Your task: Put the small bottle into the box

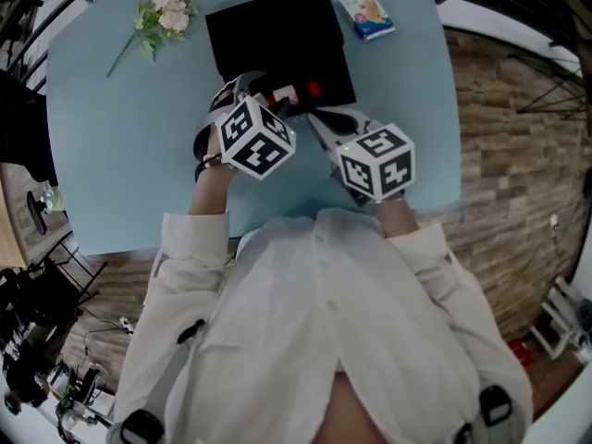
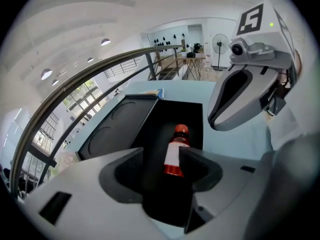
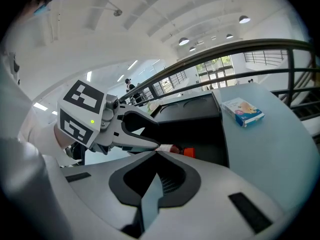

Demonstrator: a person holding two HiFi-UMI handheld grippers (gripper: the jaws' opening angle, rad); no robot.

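Over the near end of the black box [image 1: 277, 40] on the blue table [image 1: 120, 137], my left gripper [image 1: 262, 87] hangs with its jaws wide apart, gripping nothing. The small bottle [image 2: 176, 151] lies on its side on the box floor, red cap pointing away from me. It is just beside one finger of that gripper; whether they touch I cannot tell. My right gripper [image 1: 321, 117] sits close alongside, jaws pressed together and empty. The danger, I judge, is in pulling out. If I swing the left gripper sideways instead of lifting it straight, that finger could catch the bottle and roll it or drag it up the wall. The two grippers are also near enough to knock together.
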